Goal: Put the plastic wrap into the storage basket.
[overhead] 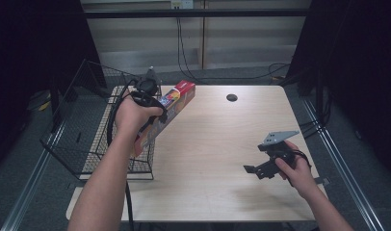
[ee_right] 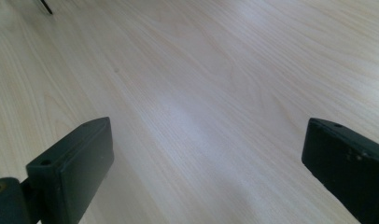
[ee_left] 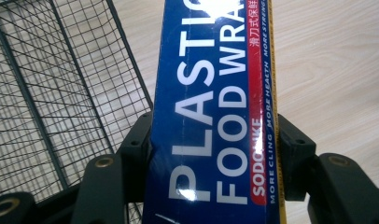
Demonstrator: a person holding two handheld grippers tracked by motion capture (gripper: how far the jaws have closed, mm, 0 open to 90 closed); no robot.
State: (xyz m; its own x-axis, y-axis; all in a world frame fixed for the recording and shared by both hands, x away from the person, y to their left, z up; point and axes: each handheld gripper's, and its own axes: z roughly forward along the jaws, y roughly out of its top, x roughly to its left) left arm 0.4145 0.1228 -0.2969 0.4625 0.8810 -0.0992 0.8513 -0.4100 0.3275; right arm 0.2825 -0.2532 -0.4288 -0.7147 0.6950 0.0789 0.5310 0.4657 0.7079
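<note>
The left gripper [ee_left: 211,154] clamps the plastic wrap box [overhead: 167,113], its long axis slanting up-right from the wire basket [overhead: 83,139]. Its lower end hides behind the hand. The right gripper [ee_right: 201,163] gapes empty.

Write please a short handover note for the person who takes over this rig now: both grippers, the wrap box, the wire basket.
Left gripper: shut on the plastic food wrap box, held tilted in the air beside the wire basket.
Right gripper: open, holding nothing, low over the bare table.
Done: box gripped and lifted.
Left: probably lower the box into the basket and release; its far end sticks out over the table.
</note>
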